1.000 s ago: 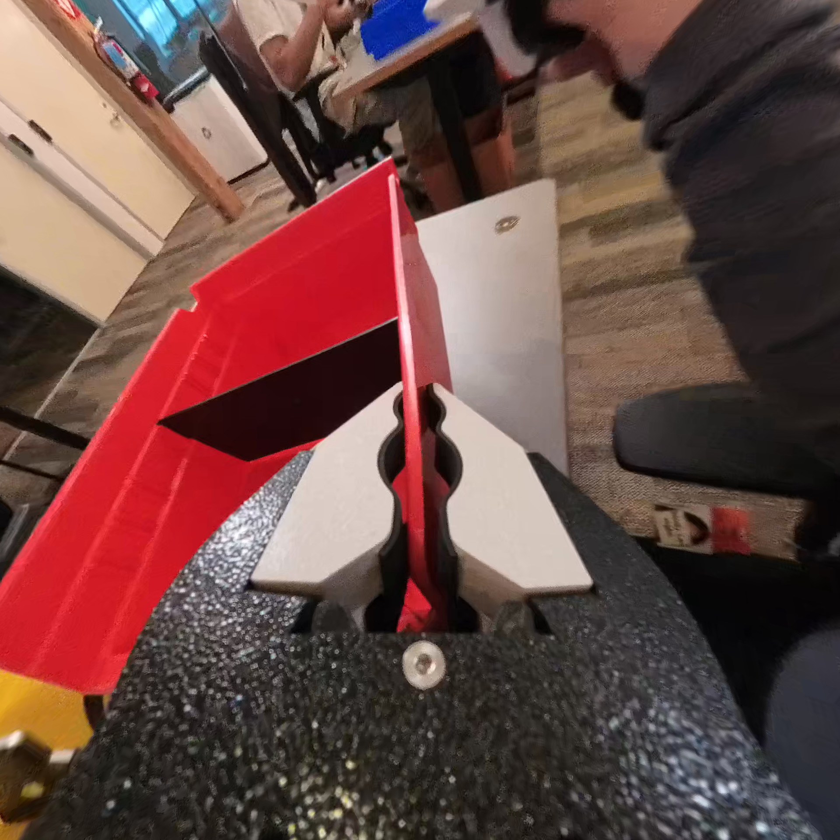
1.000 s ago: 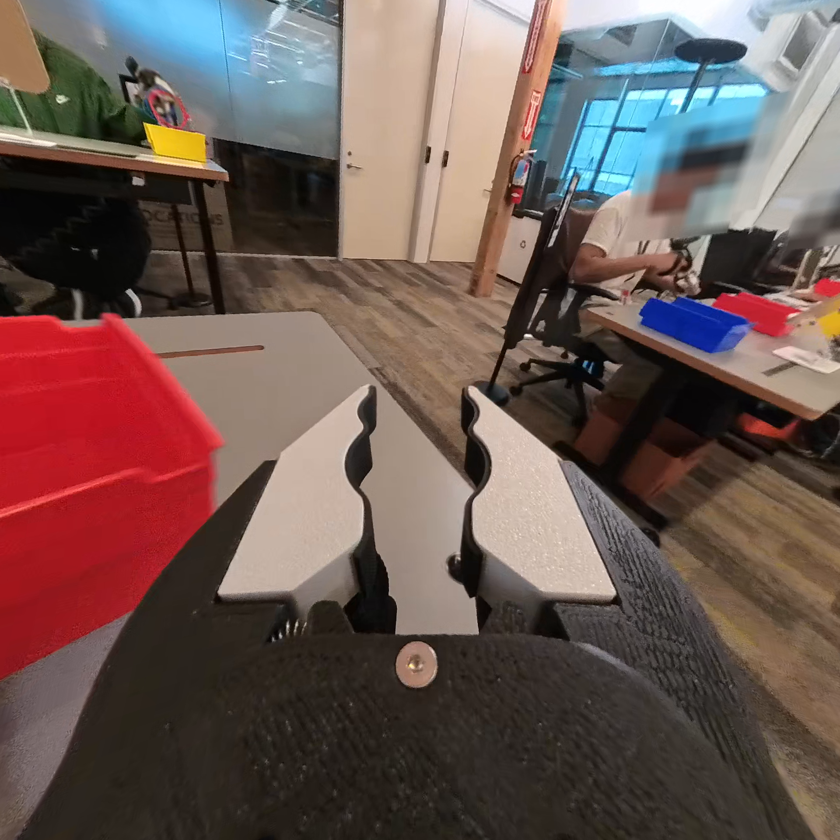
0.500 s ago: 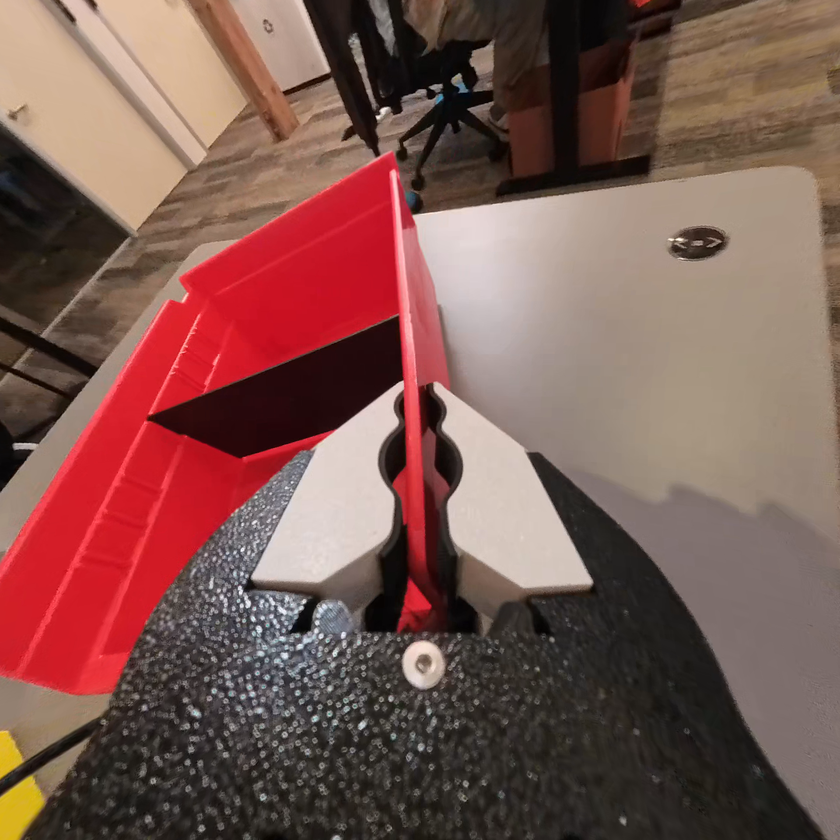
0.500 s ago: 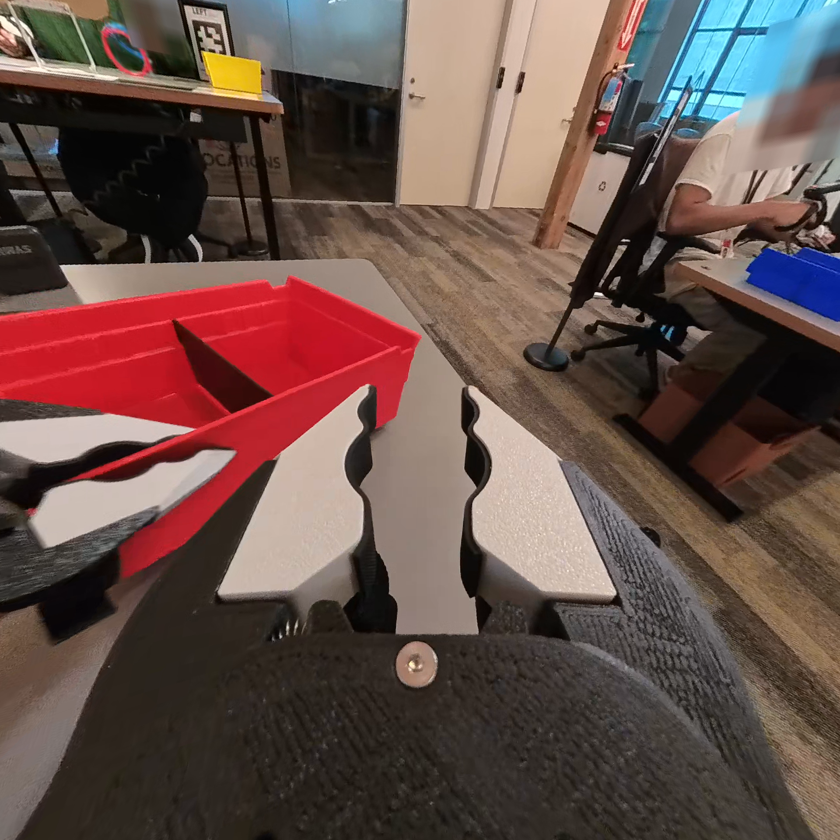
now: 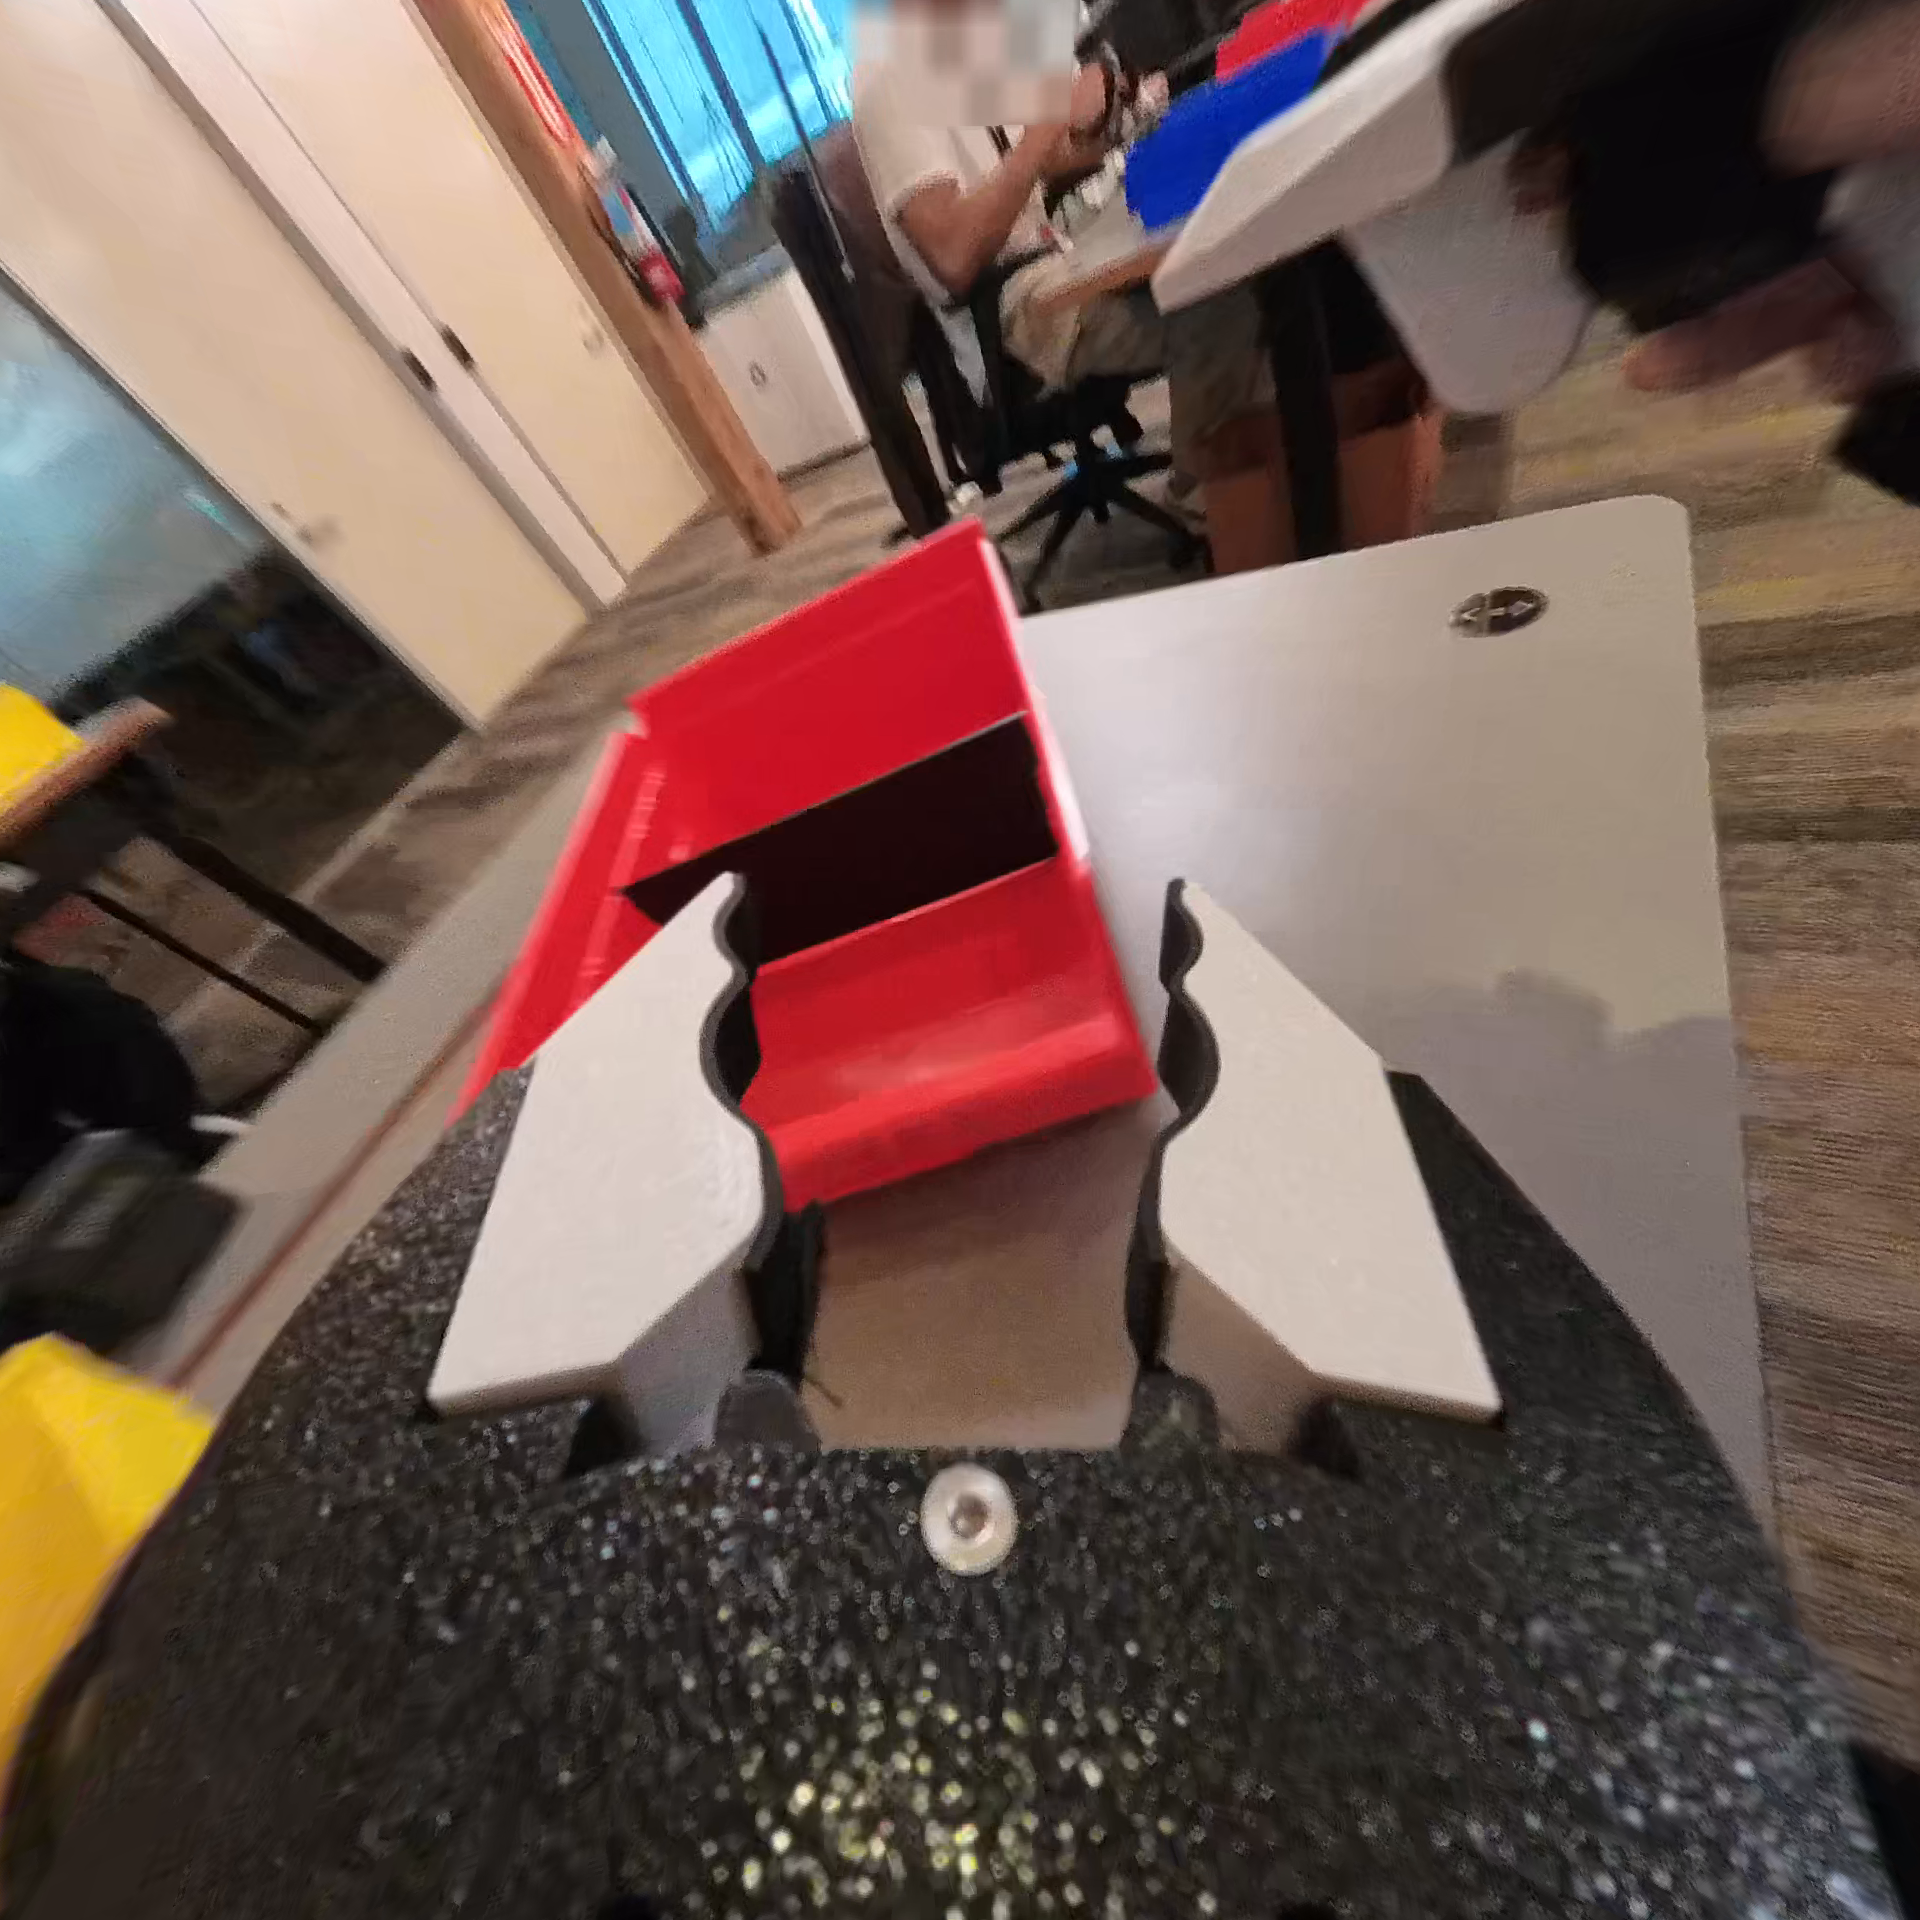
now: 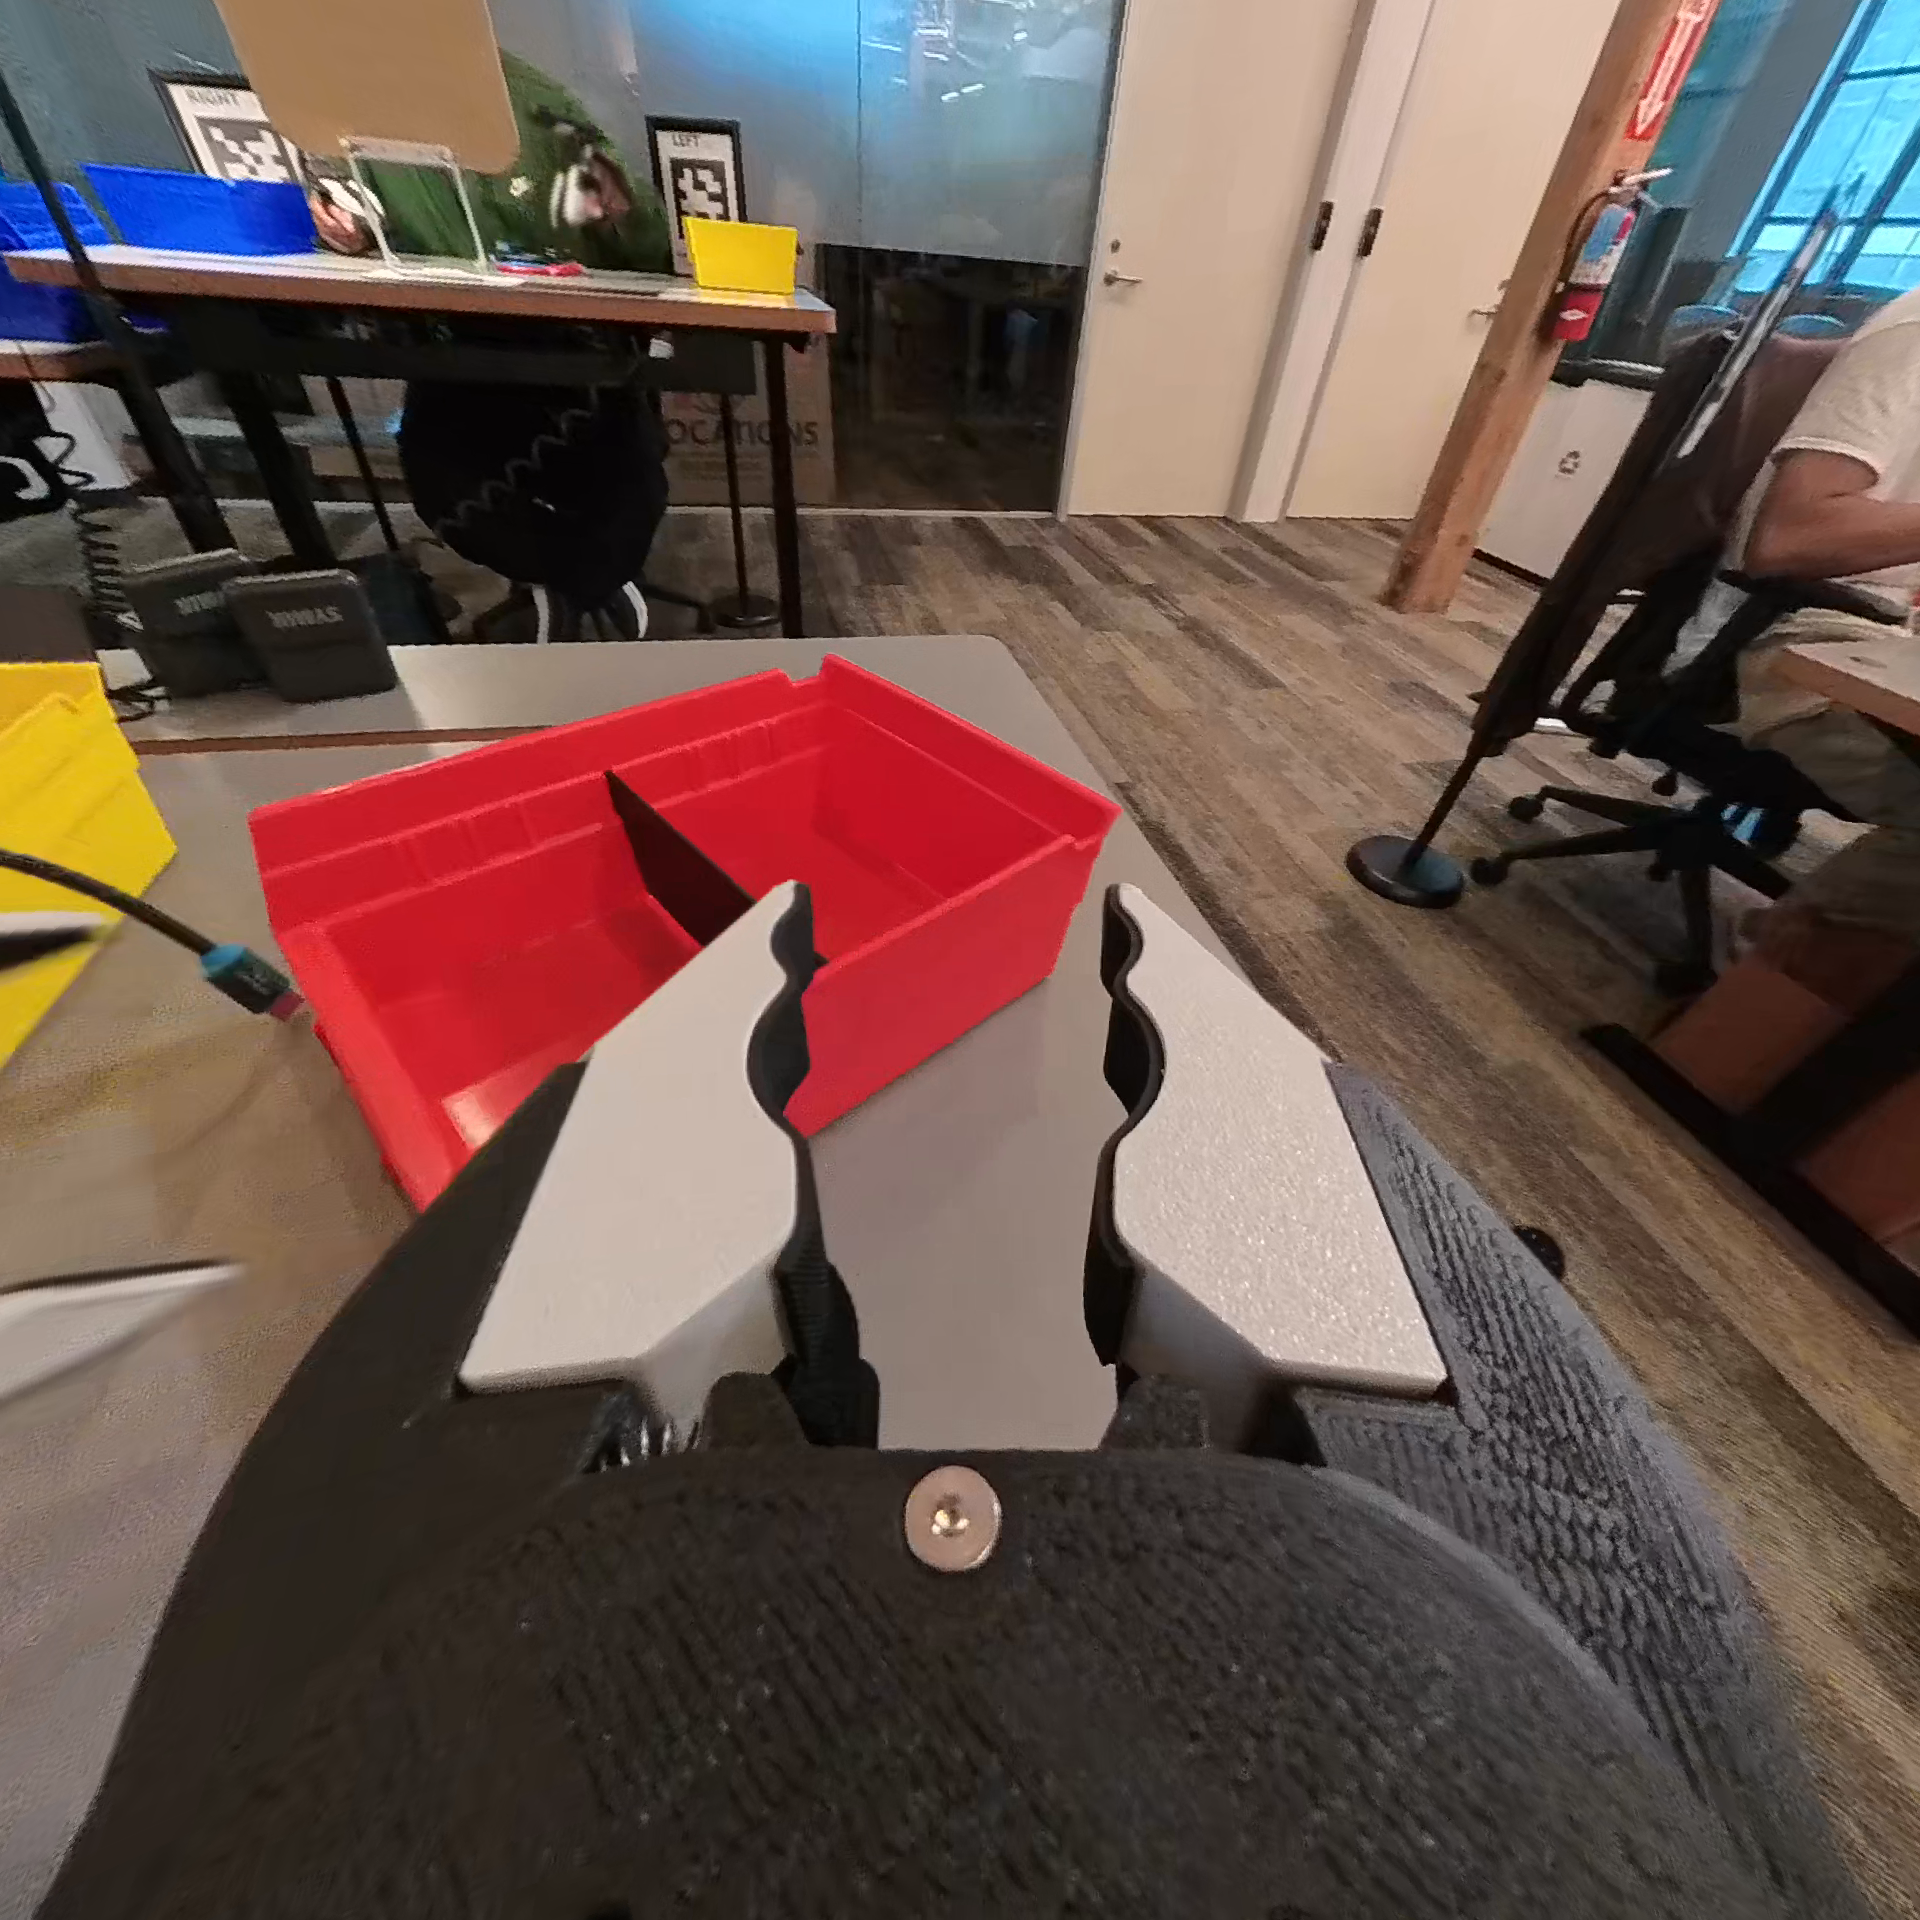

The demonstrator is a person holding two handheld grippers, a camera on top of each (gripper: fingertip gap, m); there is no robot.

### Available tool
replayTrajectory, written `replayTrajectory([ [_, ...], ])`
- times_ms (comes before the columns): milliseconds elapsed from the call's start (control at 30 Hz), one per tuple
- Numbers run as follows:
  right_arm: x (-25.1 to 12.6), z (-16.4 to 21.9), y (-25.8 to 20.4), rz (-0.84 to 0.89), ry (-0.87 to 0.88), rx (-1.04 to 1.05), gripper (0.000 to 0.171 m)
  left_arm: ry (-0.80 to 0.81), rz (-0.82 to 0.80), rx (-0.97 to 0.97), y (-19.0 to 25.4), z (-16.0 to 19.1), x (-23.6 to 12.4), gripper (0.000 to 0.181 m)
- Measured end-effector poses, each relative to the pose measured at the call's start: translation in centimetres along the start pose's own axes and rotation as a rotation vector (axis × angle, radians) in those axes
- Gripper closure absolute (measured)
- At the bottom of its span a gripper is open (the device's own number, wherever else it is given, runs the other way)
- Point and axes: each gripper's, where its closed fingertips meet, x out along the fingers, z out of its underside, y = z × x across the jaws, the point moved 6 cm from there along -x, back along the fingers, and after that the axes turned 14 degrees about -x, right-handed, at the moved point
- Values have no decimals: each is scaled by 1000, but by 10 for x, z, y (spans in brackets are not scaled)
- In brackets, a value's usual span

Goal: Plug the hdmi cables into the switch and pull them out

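Note:
A black HDMI cable with a teal plug [image 6: 244, 977] hangs in from the left in the right wrist view, its tip just left of the red bin [image 6: 520, 800]. No switch is in view. My left gripper [image 5: 956, 888] is open and empty, just short of the red bin's [image 5: 831, 707] near end. Its blurred pale fingers [image 6: 104, 1320] show at the left edge of the right wrist view. My right gripper [image 6: 956, 891] is open and empty, above the grey table [image 6: 156, 1143], near the bin's right side.
The red bin has a black divider [image 6: 675, 873] and looks empty. A yellow bin [image 6: 62, 821] stands at the table's left, also seen in the left wrist view [image 5: 73, 1507]. The table's right edge [image 5: 1704, 831] is close. A blurred hand [image 5: 1766, 343] is at upper right. People sit at other desks.
My left gripper let go of the red bin's side wall, opened wide and drew back; the bin now rests on the table. My right gripper opened a little wider.

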Motion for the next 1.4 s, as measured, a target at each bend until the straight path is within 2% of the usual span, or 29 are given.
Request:
replayTrajectory([
  [67,6,-3,-9,-18,11,6,110,70,-116,74,-26,0,-48,114],
  [167,23,-4,-31,-49,-5,0,98,77,-441,110,-85,13,-120,123],
  [267,44,5,-59,-98,-99,-34,89,0,-747,10,-149,45,-185,124],
  [367,64,25,-90,-224,-237,-12,85,-107,-920,-158,-198,87,-228,112],
  [467,76,41,-104,-276,-309,35,79,-251,-882,-341,-222,127,-235,102],
  [567,82,52,-111,-290,-373,25,81,-333,-807,-466,-232,152,-230,118],
  [633,82,57,-113,-297,-417,-11,87,-376,-797,-481,-235,162,-226,132],
  [667,82,59,-112,-294,-434,-28,92,-358,-792,-492,-237,161,-225,140],
  [733,79,61,-105,-273,-450,-46,110,-327,-779,-513,-238,159,-225,168],
  [833,74,66,-83,-216,-461,-55,144,-292,-828,-517,-244,164,-236,175],
  [900,73,72,-67,-168,-454,-44,159,-255,-837,-537,-246,167,-245,177],
  [967,72,78,-55,-134,-437,-29,166,-233,-864,-533,-247,171,-260,177],
  [1100,72,81,-47,-150,-398,13,167,-211,-899,-537,-249,180,-302,180],
  [1400,72,82,-46,-165,-382,-26,166,-184,-1045,-613,-250,208,-427,180],
])
